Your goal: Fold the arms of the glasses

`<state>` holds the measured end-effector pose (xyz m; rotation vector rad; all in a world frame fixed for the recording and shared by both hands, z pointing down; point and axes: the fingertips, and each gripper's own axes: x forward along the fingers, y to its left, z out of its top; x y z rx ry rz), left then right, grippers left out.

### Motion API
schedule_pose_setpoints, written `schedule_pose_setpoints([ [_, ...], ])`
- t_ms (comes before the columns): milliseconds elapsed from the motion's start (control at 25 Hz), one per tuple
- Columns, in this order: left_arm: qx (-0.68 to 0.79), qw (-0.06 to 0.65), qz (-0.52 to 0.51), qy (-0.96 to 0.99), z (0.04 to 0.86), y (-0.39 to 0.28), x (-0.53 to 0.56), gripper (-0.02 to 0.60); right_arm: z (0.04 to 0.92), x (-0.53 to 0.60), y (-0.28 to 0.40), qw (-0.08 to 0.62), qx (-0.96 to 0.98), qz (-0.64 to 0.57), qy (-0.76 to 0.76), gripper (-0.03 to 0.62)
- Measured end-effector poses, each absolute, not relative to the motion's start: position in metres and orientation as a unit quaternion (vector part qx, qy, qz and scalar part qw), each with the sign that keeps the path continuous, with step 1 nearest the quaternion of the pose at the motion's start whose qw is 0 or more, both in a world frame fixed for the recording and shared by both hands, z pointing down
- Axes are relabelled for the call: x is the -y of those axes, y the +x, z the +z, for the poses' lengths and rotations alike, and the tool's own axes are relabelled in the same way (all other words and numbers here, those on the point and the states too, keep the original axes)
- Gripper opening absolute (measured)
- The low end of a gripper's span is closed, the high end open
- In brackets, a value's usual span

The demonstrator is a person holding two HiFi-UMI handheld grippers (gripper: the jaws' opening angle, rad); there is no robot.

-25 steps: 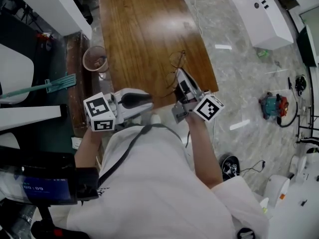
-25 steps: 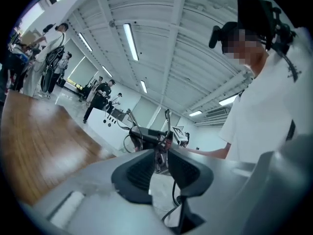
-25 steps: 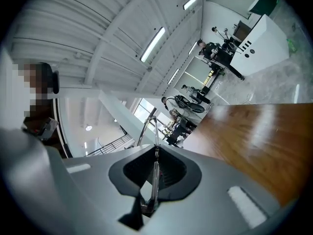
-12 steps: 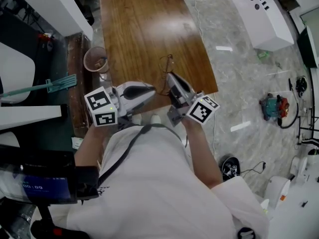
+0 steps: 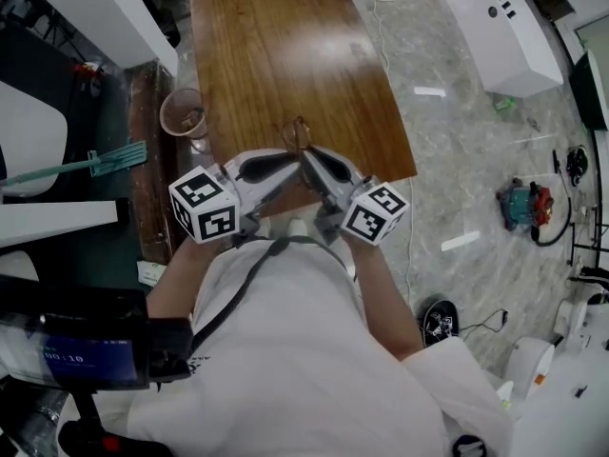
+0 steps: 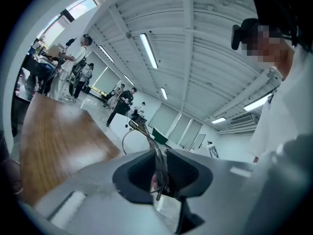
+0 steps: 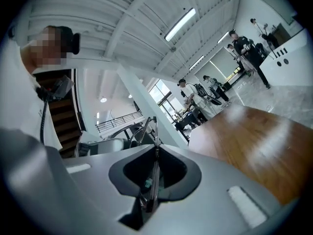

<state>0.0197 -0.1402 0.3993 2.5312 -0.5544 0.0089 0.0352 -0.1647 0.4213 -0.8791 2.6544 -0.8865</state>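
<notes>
Both grippers meet over the near edge of the table (image 5: 276, 55), their tips almost touching, and the glasses (image 5: 297, 133) hang between them, lifted clear of the wood with the thin wire rims sticking out past the tips towards the table's middle. The right gripper (image 5: 312, 160) comes in from the right, and its jaws are pressed together on one arm of the glasses; in the right gripper view that arm runs as a thin dark line straight down the seam between the pads. The left gripper (image 5: 284, 160) comes in from the left. Its jaws have just been opening and now stand slightly apart, with the other arm of the glasses lying in the narrow gap between the pads; I cannot see either pad pressing on it. In the left gripper view a rim shows as a wire loop just beyond the jaws. Both grippers point roughly level, each marker cube close to the person's chest. A round cup (image 5: 183, 112) stands off the table's left edge, well apart from the glasses.
</notes>
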Motion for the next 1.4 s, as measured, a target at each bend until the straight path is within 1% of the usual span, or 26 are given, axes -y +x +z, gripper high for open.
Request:
schedule_pose_setpoints([
  [80,0.217,0.278,0.004,0.936,0.404,0.015,0.137,0.135,0.425,0.17,0.04,0.107,-0.894,-0.302,-0.315,0.031],
  [160,0.219,0.281,0.003,0.935,0.406,0.012,0.133,0.144,0.429,0.174,0.047,0.111,-0.888,-0.306,-0.326,0.031],
  [200,0.213,0.279,-0.004,0.936,0.404,0.011,0.131,0.135,0.43,0.175,0.049,0.109,-0.887,-0.306,-0.327,0.031],
  [280,0.187,0.284,-0.037,0.94,0.392,0.011,0.126,0.009,0.43,0.175,0.047,0.103,-0.892,-0.303,-0.318,0.031],
  [400,0.152,0.307,-0.081,0.936,0.379,0.015,0.129,0.008,0.424,0.169,0.036,0.101,-0.903,-0.301,-0.29,0.031],
  [760,0.146,0.342,-0.118,0.921,0.376,0.009,0.14,0.006,0.416,0.156,0.015,0.115,-0.911,-0.319,-0.236,0.031],
  [1000,0.17,0.339,-0.105,0.919,0.392,0.006,0.147,0.008,0.435,0.172,0.023,0.102,-0.905,-0.327,-0.255,0.031],
  [1120,0.206,0.321,-0.069,0.922,0.41,-0.003,0.157,0.008,0.454,0.19,0.034,0.056,-0.911,-0.3,-0.278,0.031],
  [1240,0.26,0.296,-0.011,0.919,0.441,-0.018,0.168,0.008,0.483,0.208,0.039,-0.033,-0.922,-0.241,-0.302,0.031],
  [1400,0.319,0.288,0.038,0.902,0.473,-0.039,0.184,0.006,0.523,0.231,0.039,-0.143,-0.928,-0.167,-0.302,0.031],
])
